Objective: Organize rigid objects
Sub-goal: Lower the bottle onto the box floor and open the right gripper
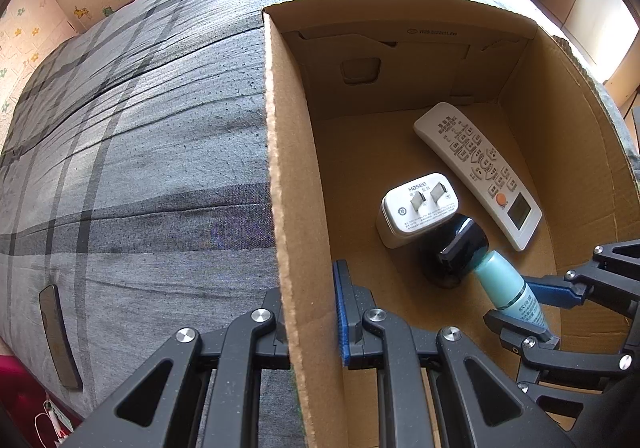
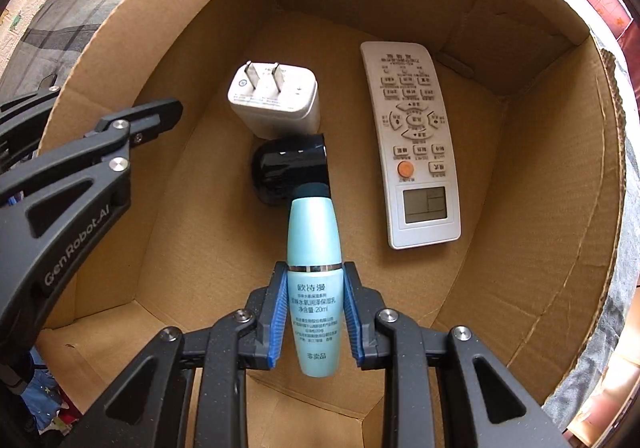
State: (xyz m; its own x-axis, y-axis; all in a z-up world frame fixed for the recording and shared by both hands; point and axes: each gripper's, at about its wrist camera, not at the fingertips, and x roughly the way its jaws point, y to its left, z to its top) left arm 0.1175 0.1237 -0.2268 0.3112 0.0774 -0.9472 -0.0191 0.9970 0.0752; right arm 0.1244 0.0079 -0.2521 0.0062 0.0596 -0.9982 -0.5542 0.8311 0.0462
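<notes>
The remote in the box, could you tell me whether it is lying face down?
No, the remote lies face up on the floor of the box, with its buttons and screen showing.

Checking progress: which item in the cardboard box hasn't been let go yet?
The turquoise lotion bottle: the right gripper clamps it, while the charger and remote lie free.

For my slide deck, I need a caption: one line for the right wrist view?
Right gripper lowers a blue bottle into a cardboard box beside a charger and remote.
</notes>
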